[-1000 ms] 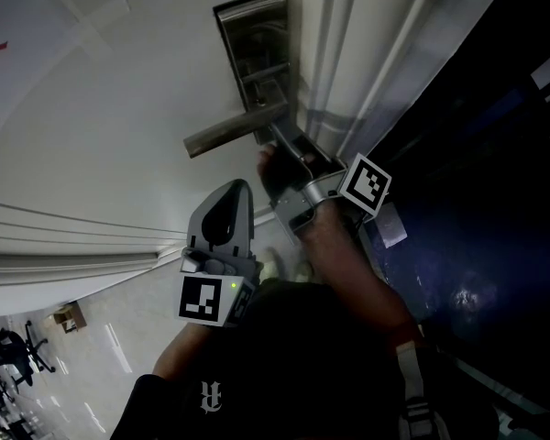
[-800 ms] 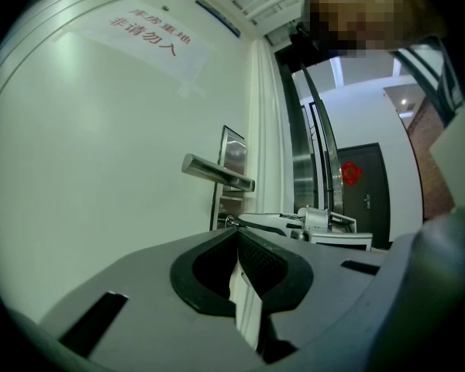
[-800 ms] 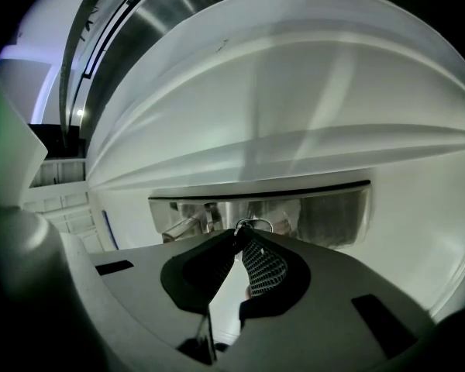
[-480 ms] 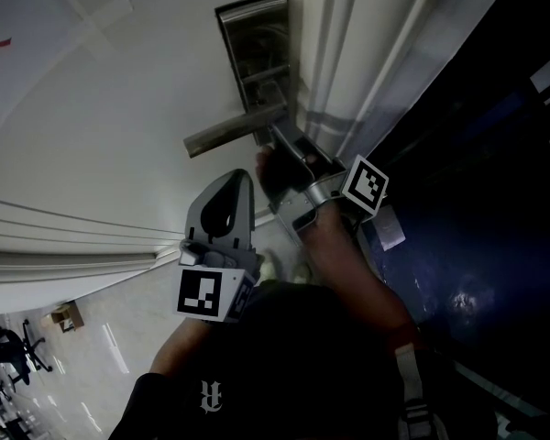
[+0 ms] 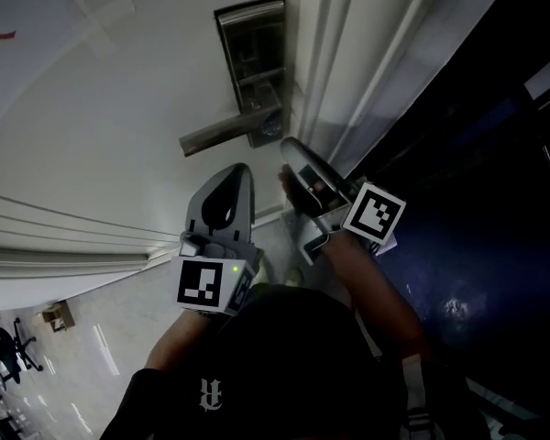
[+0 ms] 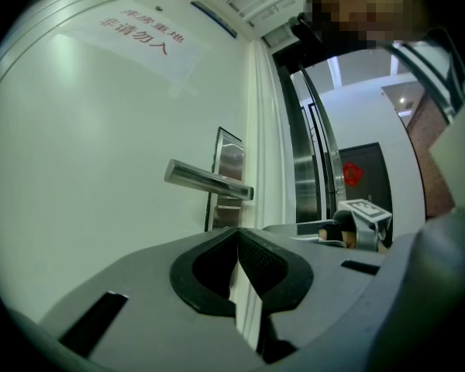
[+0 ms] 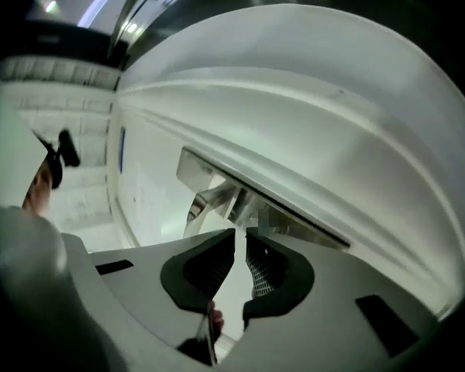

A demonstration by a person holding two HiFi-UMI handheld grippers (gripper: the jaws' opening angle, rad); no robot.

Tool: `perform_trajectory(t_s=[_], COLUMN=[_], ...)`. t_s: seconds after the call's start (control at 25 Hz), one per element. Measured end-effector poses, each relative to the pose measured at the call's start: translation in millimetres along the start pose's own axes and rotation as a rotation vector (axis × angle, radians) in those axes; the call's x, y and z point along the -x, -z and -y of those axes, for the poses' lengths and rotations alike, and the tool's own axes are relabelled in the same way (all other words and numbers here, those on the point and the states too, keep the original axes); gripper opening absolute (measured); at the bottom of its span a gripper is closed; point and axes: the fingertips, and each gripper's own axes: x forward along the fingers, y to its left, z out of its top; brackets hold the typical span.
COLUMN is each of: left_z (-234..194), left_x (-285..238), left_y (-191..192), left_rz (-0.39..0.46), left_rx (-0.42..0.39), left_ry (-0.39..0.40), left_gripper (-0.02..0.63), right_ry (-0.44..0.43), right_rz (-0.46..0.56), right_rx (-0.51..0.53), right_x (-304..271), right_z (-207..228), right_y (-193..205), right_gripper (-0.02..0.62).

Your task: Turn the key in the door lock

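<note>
A steel lock plate (image 5: 254, 49) with a lever handle (image 5: 222, 137) sits on the white door; its cylinder (image 5: 271, 125) lies just behind the lever's root. I cannot make out the key there. My right gripper (image 5: 289, 147) hangs just below and right of the cylinder, clear of it. Its jaws stand a narrow gap apart with nothing between them (image 7: 240, 237), and the lever (image 7: 209, 200) lies ahead. My left gripper (image 5: 241, 170) waits below the lever, shut and empty (image 6: 236, 235), facing the lever (image 6: 209, 180) and plate (image 6: 231, 161).
The white door frame (image 5: 339, 62) runs beside the lock, with a dark opening (image 5: 477, 154) to its right. A paper notice (image 6: 143, 33) is stuck high on the door. Tiled floor (image 5: 101, 337) and office chairs (image 5: 5, 351) show at the lower left.
My right gripper has drawn back from the lock cylinder, down and to the right, and no longer touches it. The left gripper has barely moved.
</note>
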Motion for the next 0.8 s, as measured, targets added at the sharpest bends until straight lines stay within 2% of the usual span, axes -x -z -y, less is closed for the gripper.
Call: perform_trajectory(t_s=[0.08,0.24,0.36,0.44,0.52,0.8], left_z=[2,6,6,5,3,0], left_x=[-3,-7,-7,-6,-5,-9], left_y=[1,-5,-3,-4,-4,-4], left_rz=[-0.009,0.012,-0.013,-0.017,-0.016,-0.01], left_rx=[0.003,0.0,0.0,0.003,0.003,0.006], left_ry=[-0.005,-0.005,-0.014,-0.02,-0.025,-0.026], left_gripper=[0.008,0.007,0.008,0.007,0.008,0.008], right_ry=[0.045,0.134,0.164,0.174,0.182,0.202], right_rz=[-0.087,-0.209,-0.285,-0.312,-0.327,-0.369], right_rx=[0.302,1.001,1.393,1.569,1.696,1.968], right_x=[3,2,-5,-11,-15,-23], right_z=[-6,-15,-19,-19,-17,-13], right_y=[1,0,8,14,18,24], right_gripper=[0.026,0.026,0.026,0.026,0.026,0.026])
